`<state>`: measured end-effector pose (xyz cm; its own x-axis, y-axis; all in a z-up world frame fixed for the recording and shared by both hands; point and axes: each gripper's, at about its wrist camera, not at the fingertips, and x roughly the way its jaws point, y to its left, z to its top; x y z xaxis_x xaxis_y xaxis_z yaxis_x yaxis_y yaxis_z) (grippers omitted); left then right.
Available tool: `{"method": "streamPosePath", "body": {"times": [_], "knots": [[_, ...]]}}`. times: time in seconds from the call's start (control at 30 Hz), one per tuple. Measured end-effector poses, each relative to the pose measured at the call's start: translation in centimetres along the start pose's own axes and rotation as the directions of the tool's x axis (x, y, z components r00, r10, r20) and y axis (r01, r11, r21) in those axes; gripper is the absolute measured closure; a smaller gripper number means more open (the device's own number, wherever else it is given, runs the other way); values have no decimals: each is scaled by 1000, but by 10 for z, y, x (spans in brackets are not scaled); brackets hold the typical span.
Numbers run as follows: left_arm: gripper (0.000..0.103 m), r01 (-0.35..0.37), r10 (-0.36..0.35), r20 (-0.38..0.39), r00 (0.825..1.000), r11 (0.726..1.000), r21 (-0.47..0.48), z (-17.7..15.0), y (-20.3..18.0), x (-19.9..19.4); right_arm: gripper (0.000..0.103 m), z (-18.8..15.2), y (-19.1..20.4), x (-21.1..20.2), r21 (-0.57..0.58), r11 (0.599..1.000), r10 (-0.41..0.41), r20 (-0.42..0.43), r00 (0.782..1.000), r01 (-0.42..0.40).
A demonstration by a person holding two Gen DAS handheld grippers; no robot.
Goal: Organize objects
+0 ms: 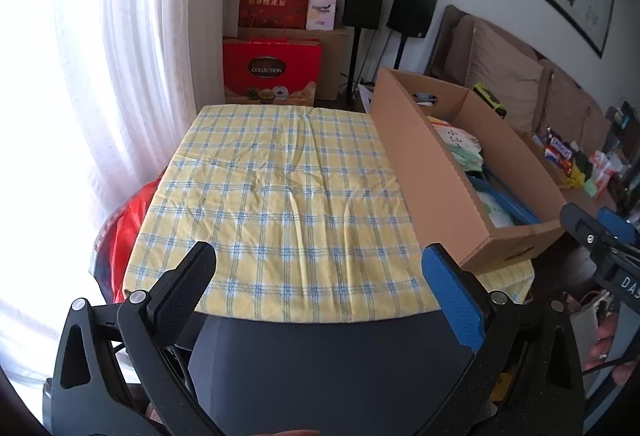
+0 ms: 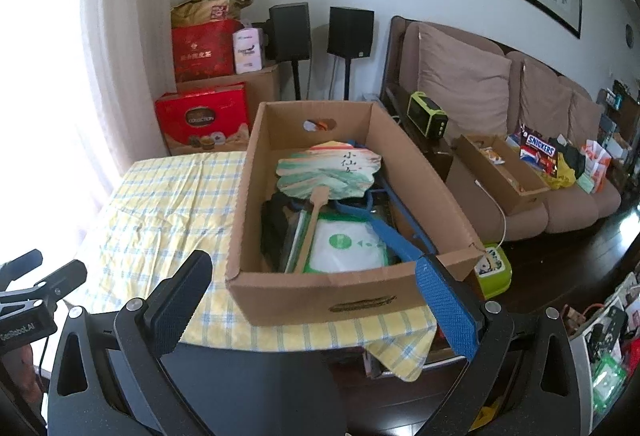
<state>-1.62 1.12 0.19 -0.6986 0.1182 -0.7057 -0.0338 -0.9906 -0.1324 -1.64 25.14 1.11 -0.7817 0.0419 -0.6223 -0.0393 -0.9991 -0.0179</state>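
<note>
We find both grippers standing wide apart at the fingers and holding nothing. The left gripper (image 1: 320, 276) hangs over the near edge of the table (image 1: 280, 175), whose checked cloth shows bare. The right gripper (image 2: 316, 284) hangs at the near end of the box (image 2: 344, 300), level with its near wall.

The box sits on the right side of the table. Inside it lie a fan (image 2: 328, 171) with its handle pointing toward us, a blue swatter (image 2: 384, 236) running from the middle to the near right corner, a white-and-green packet (image 2: 348, 248) beneath them, and something dark on the left that we cannot identify.

In our judgement the step cannot be fixed from this moment. The goods gathered in the box and the bare cloth suit a tidying that is complete, with the grippers drawn clear; they suit equally a box awaiting unloading onto the cloth. We therefore prescribe no particular move.

Relative to the tools: the contents lie just beyond and between the right fingers, the fan handle and swatter being nearest. The left gripper stands well to the left of the box, with only cloth ahead of it. Any reach into the box must clear the near wall.
</note>
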Motion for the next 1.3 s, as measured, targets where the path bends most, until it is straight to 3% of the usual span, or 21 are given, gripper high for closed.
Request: {"method": "streamPosePath", "body": {"times": [0.53,1.3], "knots": [[0,-65,62,59,996,997,44,-9,-4,-28,0,-22,14,-8,-32,999,-11,-9,1000,11],[0,-77,74,64,995,996,48,-12,-7,-29,0,-23,14,-11,-24,1000,-10,-1,1000,10]]}}
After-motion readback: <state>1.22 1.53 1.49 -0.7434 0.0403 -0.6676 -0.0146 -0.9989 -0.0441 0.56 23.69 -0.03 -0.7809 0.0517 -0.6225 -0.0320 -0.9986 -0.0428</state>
